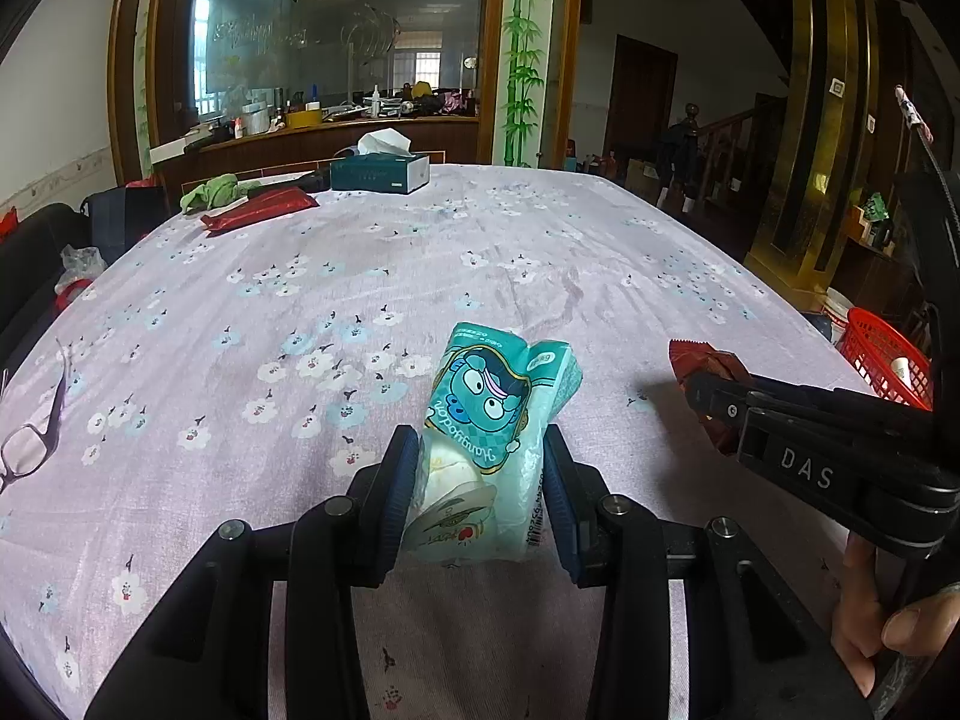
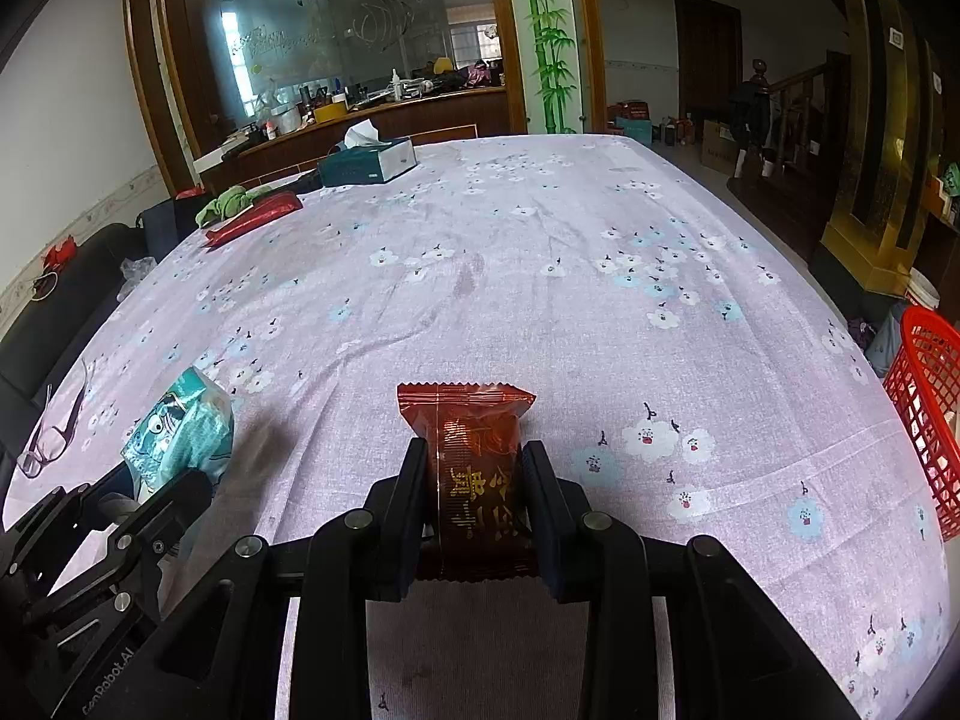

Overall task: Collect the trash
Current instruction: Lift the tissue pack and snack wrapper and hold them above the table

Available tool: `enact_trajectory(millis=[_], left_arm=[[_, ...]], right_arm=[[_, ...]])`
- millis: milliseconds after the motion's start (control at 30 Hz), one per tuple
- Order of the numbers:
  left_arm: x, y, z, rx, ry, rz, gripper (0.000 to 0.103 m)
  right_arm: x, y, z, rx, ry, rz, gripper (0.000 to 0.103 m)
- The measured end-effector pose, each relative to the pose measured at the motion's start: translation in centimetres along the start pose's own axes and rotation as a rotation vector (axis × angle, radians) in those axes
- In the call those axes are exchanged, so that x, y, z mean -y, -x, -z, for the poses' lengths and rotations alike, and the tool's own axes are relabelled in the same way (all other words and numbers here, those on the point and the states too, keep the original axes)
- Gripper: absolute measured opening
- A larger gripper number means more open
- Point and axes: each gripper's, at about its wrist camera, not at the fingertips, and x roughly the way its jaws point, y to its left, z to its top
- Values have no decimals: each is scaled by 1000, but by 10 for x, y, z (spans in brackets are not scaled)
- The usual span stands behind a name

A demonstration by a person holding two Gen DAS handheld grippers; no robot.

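The left tool [image 1: 477,480] is clenched on a teal tissue pack [image 1: 492,420], its blue pads pressing the pack's sides near the lower half so the crumpled top sticks forward and clear. The right tool [image 2: 474,480] is clenched on a red wrapper [image 2: 471,450], pinched across the middle with the serrated edge pointing ahead. A mid-body pinch likely keeps such thin, slippery film from sliding out during the carry.

Both pieces of trash appear lifted just off the flowered counter [image 2: 540,276]; contact below cannot be told for sure. The landmark is the red basket [image 2: 927,420], which stands off the counter's right edge. The wrapper sits nearer the basket; the tissue pack lies farther from it, beyond the right tool. In the left view the basket [image 1: 882,360] shows something pale inside, so it is probably the bin.

Well away from the basket, at the far corner of the counter, lie a red packet [image 2: 255,219], a green cloth [image 2: 225,204] and a tissue box [image 2: 369,165]. Glasses [image 2: 54,438] rest at the counter's edge farthest from the basket; those look like belongings, not trash.

With both tools loaded, the next sensible move is toward the basket, the right one first since it is closer and would otherwise block the left.
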Motion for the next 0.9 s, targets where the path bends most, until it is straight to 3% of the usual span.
enact_trajectory(millis=[900], left_arm=[[-1, 1, -2, 4, 1, -10, 39]], right_arm=[[2, 2, 1, 7, -8, 7, 33]])
